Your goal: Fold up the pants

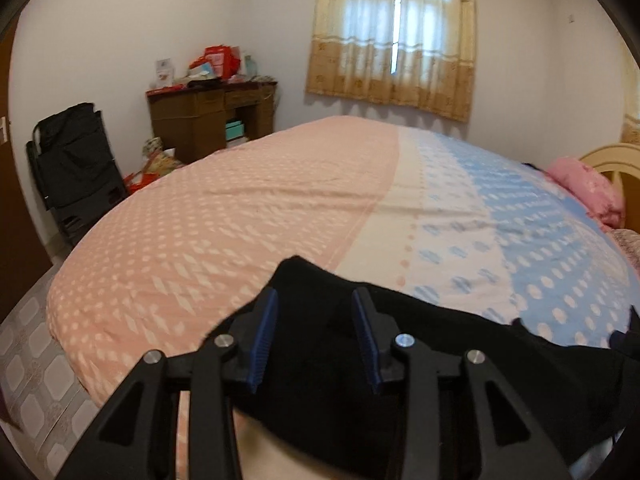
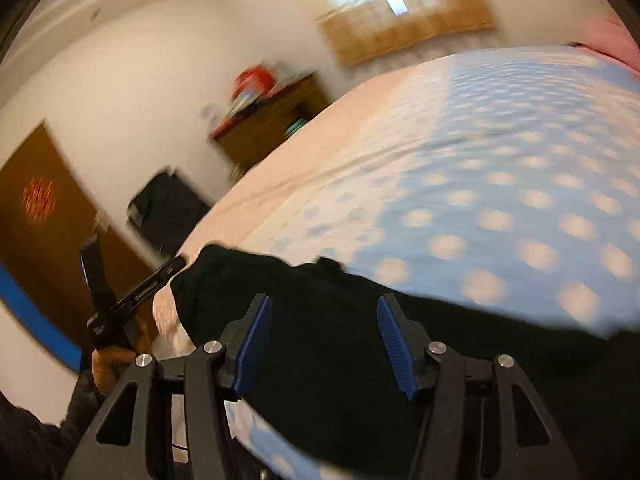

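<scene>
Black pants (image 1: pixel 420 360) lie flat along the near edge of the bed (image 1: pixel 240 208). My left gripper (image 1: pixel 316 320) is open, its blue pads apart above the left end of the pants, holding nothing. In the right wrist view the pants (image 2: pixel 340 340) stretch across the near edge. My right gripper (image 2: pixel 324 332) is open above them and empty. The left gripper (image 2: pixel 136 300) shows at the left of that view, held in a hand beside the pants' end. The right view is blurred and tilted.
The bed cover is pink on the left and blue on the right (image 2: pixel 500 180). A pink pillow (image 1: pixel 588 188) lies by the headboard. A cluttered wooden desk (image 1: pixel 212 116) and a black folded cart (image 1: pixel 76 164) stand by the far wall.
</scene>
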Tool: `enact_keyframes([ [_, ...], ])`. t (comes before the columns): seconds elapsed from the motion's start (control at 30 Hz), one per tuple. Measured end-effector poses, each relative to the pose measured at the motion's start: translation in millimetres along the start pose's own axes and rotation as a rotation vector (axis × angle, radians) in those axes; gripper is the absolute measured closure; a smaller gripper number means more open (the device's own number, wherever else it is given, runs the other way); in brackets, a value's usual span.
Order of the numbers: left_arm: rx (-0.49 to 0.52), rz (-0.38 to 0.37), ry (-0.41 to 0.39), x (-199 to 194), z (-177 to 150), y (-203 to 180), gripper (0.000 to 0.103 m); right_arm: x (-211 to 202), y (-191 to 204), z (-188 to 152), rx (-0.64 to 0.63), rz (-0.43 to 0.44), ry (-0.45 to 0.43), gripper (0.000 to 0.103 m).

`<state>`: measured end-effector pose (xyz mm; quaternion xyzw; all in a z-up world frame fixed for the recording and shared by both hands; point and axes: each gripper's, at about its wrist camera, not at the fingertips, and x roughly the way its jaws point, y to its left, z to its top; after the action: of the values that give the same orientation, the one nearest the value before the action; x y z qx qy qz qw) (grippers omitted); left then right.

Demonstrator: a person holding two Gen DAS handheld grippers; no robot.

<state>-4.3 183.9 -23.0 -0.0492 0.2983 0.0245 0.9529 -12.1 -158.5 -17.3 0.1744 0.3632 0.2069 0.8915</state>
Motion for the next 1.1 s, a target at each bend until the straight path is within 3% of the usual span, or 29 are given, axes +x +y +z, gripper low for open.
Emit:
enact_keyframes([
  [0.13,-0.05,0.015,0.069,9.9,-20.8,8.2,0.062,65.2,1.5,14.3,-0.033,0.033,0.13,0.046],
  [0.2,-0.02,0.033,0.03,7.1,-27.5,5.2,0.061,88.2,-1.7,13.1,-0.033,0.033,0.174,0.046],
  [0.3,0.039,0.052,0.02,8.3,-31.6,-8.1,0.042,107.5,-3.1,8.7,-0.033,0.032,0.215,0.046],
  [0.37,0.069,0.062,0.014,11.2,-33.4,-17.2,0.024,107.6,0.8,10.5,-0.06,0.036,0.2,0.046],
  [0.43,0.12,0.106,0.018,16.8,-35.0,-28.0,0.019,108.5,4.2,10.8,-0.051,0.086,0.242,0.046],
  [0.5,0.148,0.143,0.019,19.0,-35.9,-32.0,0.017,108.1,4.3,9.5,-0.002,0.218,0.308,0.046],
  [0.67,0.136,0.153,0.021,17.9,-36.8,-28.3,0.016,126.8,0.5,14.5,0.009,0.228,0.326,0.046],
  [0.83,0.136,0.158,0.036,21.1,-35.3,-29.0,0.014,153.0,-12.9,31.3,0.187,0.352,0.283,0.046],
  [1.1,0.143,0.172,0.038,26.6,-36.4,-36.3,0.013,162.6,-71.2,49.9,0.473,0.506,0.272,0.051],
])
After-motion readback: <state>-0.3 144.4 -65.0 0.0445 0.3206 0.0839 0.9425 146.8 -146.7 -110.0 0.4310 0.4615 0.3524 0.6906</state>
